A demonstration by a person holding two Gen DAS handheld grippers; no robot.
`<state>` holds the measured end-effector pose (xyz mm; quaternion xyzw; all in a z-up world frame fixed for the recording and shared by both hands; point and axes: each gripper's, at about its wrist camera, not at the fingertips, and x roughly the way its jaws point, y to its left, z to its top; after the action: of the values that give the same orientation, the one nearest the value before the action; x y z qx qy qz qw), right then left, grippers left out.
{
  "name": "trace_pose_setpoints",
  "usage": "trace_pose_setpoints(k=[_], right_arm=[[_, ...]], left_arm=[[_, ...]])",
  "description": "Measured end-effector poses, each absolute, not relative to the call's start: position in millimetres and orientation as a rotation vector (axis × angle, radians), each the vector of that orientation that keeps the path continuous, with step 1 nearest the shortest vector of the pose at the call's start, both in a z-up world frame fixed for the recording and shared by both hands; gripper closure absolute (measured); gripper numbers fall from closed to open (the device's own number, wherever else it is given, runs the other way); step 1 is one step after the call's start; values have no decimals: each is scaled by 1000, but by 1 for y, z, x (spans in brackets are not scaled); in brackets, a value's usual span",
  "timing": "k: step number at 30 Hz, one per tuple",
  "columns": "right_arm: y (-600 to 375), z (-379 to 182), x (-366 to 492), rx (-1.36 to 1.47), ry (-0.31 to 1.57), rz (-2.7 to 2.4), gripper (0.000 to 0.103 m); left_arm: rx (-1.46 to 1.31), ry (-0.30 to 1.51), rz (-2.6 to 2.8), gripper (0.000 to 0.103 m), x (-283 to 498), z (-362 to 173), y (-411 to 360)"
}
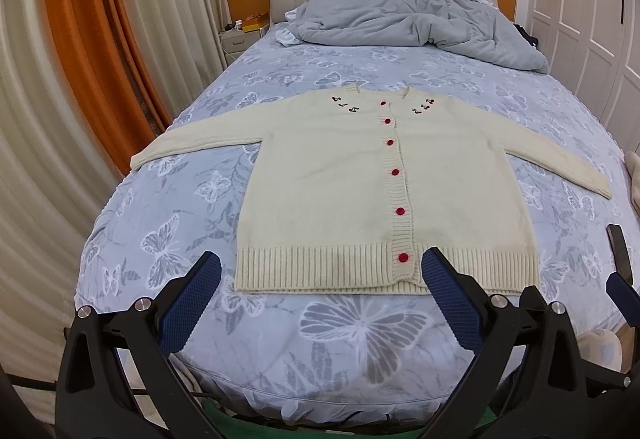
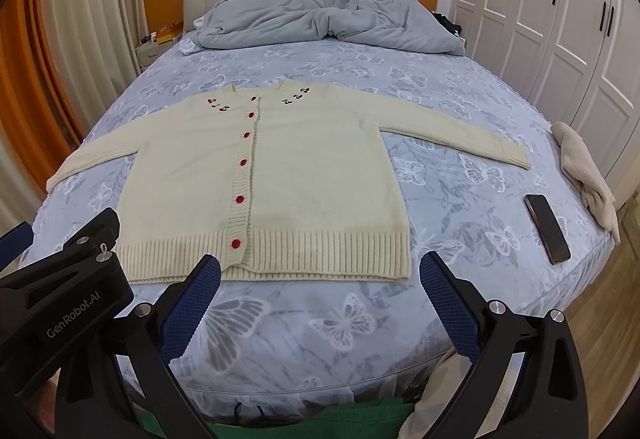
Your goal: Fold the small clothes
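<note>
A cream knitted cardigan with red buttons and cherry embroidery lies flat, face up, on the blue butterfly-print bed sheet. Both sleeves are spread out sideways and its ribbed hem faces me. My left gripper is open and hovers above the foot of the bed, just short of the hem. My right gripper is open too, at the hem's right half, with nothing between its fingers. The left gripper's black body shows at the left in the right wrist view.
A crumpled grey duvet lies at the headboard end. A dark phone and a beige cloth rest near the bed's right edge. White wardrobes stand at the right, curtains at the left.
</note>
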<state>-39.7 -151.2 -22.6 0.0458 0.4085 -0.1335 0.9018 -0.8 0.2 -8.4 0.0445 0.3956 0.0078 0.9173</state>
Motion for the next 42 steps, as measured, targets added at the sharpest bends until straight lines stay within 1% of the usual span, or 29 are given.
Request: trace_pose_setpoints(k=[28,36,42], right_arm=[[-145,-24,-39,79,851,-270,5],[-143,-35,-35,89,868,-258,5],[-174,-58,-24,140,917,-280,5]], left_arm=[[90,815,11,5,-1,-9,2],[95,822,17,5,-1,-15,-1],[51,830,18,5,8,-20,7]])
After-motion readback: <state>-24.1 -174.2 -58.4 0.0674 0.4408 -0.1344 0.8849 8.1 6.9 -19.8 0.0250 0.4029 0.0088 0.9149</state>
